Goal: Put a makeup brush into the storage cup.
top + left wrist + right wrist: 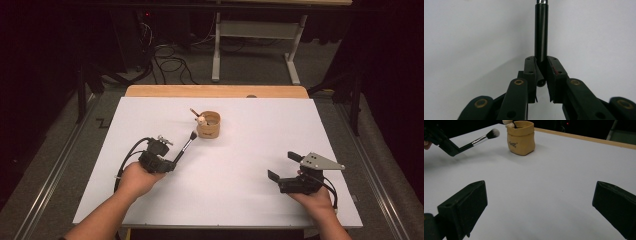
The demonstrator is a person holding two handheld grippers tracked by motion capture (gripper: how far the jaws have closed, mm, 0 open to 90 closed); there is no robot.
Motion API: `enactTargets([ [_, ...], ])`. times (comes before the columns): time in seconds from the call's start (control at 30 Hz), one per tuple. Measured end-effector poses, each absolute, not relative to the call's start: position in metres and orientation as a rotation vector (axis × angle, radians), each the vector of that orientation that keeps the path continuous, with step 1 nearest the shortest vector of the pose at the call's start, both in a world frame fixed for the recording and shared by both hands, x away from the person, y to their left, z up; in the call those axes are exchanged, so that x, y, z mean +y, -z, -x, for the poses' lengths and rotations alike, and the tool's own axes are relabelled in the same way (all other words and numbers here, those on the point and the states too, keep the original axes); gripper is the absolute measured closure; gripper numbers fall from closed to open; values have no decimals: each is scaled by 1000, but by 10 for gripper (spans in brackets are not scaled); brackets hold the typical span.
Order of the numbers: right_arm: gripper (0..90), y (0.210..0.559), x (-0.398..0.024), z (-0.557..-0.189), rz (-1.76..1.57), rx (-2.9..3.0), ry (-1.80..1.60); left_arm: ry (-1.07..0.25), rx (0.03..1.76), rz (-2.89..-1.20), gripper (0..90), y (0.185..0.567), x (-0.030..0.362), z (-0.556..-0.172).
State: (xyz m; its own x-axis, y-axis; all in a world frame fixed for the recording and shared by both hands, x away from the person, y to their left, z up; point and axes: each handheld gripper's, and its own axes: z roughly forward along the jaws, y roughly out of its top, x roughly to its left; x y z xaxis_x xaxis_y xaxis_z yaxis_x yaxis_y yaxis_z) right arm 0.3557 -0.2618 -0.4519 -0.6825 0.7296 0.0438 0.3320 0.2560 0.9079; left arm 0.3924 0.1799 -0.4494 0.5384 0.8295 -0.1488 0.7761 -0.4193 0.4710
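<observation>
clearly the left gripper point(176, 161) is clamped on the black handle of a makeup brush point(186, 145), its jaws nearly together with the handle's butt end pinched between the pads. in the high view the brush runs out past the fingertips along the gripper's own line, its long axis slanting up and to the right across the white table point(240, 200), with the bristle head at the far end, near the left side of the tan pot point(209, 125) but apart from it. the left gripper view shows the grip close up: the handle point(541, 37) stands straight up from between the pads, its rounded end sitting low between them, a silver ferrule at the top edge, bristles cut off. the right gripper view gives what that one lacks, the pale fluffy head point(493, 133) held clear above the table, the brush tilted upward toward the pot point(521, 138), which has something pale standing in it. the right gripper point(282, 166) rests low at the near right, well apart from the brush, jaws spread wide with only bare table between them.
</observation>
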Motion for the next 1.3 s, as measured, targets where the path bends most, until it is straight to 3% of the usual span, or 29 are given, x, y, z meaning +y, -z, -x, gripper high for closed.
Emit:
enactTargets([
  [0.47,3,453,-261,-356,-972,2152,-1398,-232,1328,-2076,793,453,201,-383],
  [1.3,2,455,-260,-358,-978,2160,-1385,-294,1255,-1902,793,467,208,-366],
])
